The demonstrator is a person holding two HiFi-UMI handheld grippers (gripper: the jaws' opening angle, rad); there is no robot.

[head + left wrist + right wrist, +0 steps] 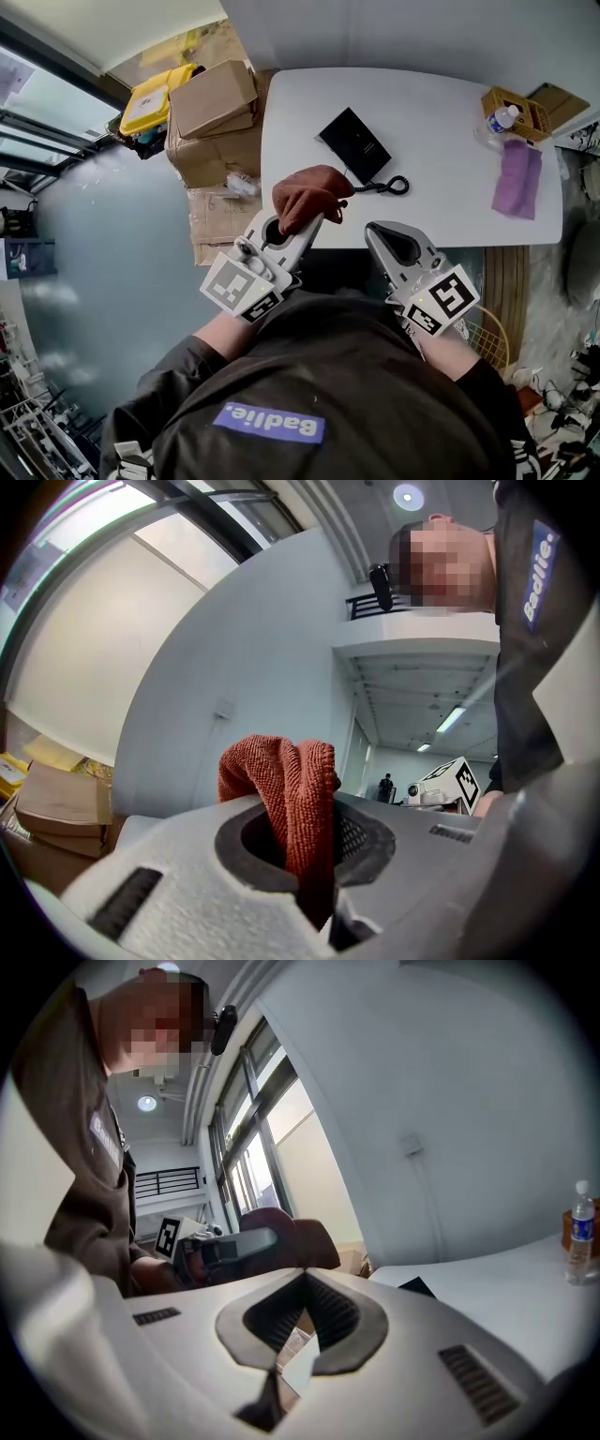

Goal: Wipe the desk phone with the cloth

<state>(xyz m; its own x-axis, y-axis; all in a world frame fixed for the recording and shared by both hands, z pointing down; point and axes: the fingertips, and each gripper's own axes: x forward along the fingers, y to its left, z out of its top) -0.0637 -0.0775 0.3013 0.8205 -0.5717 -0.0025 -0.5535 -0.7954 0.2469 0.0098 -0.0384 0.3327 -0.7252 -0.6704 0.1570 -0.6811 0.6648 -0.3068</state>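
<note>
The black desk phone (352, 142) lies on the white table (441, 202), its coiled cord (386, 186) trailing toward the near edge. A rust-brown cloth (309, 194) is bunched over the table's near left edge, just in front of the phone. My left gripper (302, 225) is shut on this cloth (286, 785), which stands up out of the jaws. To the right, my right gripper (377, 230) hovers at the near edge, shut with nothing in it (304, 1275). A corner of the phone (417, 1286) shows beyond it.
A purple cloth (517, 178), a water bottle (498, 119) and a small cardboard box (512, 103) sit at the table's right end. Stacked cardboard boxes (214, 117) and a yellow case (150, 103) stand on the floor to the left.
</note>
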